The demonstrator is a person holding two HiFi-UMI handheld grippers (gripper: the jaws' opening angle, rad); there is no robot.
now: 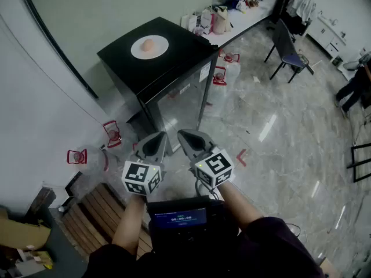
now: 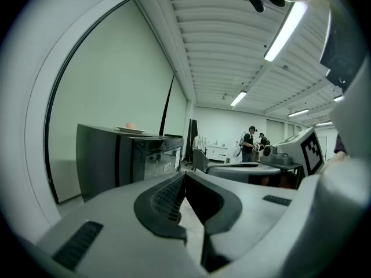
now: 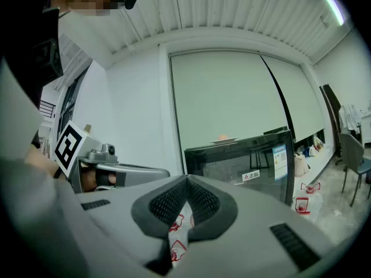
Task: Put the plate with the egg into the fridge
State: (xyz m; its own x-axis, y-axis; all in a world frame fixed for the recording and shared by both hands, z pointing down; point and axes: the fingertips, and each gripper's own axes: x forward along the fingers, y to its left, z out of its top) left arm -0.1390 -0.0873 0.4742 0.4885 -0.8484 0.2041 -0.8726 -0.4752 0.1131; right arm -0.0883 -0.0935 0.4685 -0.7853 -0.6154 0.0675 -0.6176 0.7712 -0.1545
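Observation:
A black mini fridge (image 1: 174, 68) stands on the floor by the wall with its door closed. On its top sits a white plate (image 1: 149, 47) with an egg (image 1: 148, 44) on it. Both grippers hang side by side well short of the fridge, at about its height. My left gripper (image 1: 155, 138) is shut and empty, and so is my right gripper (image 1: 186, 136). In the left gripper view the shut tips (image 2: 184, 176) point past the fridge (image 2: 116, 155), plate (image 2: 132, 130) and egg (image 2: 131, 125). The right gripper (image 3: 186, 180) faces the fridge's glass door (image 3: 249, 161), with the plate (image 3: 223, 140) above it.
Large water bottles with red handles (image 1: 111, 133) (image 1: 220, 74) stand on the floor around the fridge. A wooden pallet (image 1: 98, 213) lies at the lower left. A chair (image 1: 287, 51) and a cluttered counter (image 1: 232, 16) are behind. People (image 2: 249, 145) stand far off.

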